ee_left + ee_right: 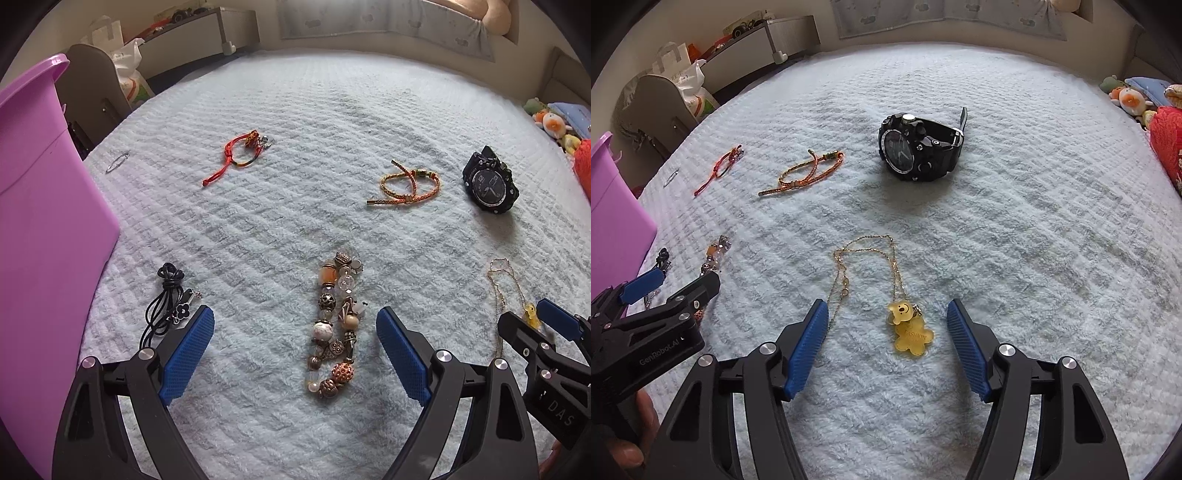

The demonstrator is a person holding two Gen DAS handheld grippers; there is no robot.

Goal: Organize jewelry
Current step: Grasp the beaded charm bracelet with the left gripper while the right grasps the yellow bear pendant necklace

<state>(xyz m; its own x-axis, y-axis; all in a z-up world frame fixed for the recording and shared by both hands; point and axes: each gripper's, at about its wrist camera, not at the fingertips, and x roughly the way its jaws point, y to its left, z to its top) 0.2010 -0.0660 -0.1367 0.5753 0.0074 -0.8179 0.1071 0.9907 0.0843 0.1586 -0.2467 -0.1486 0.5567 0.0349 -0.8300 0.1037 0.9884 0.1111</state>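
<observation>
A beaded bracelet (334, 328) lies on the pale blanket between the wide-apart blue pads of my left gripper (295, 317), which is open and holds nothing. A thin gold necklace with a yellow bear pendant (908, 326) lies between the pads of my right gripper (888, 310), also open and not touching it. Farther off lie a black watch (919, 147), an orange braided bracelet (406, 184), a red cord bracelet (236, 155), a black cord necklace with a flower charm (170, 302) and a thin silver ring (116, 162).
A purple plastic bin (44, 221) stands at the left edge of the blanket (295, 110). Plush toys (1130, 98) and a red item sit at the far right. A chair and bags stand beyond the blanket at back left. A hand (628, 446) holds the left gripper's handle.
</observation>
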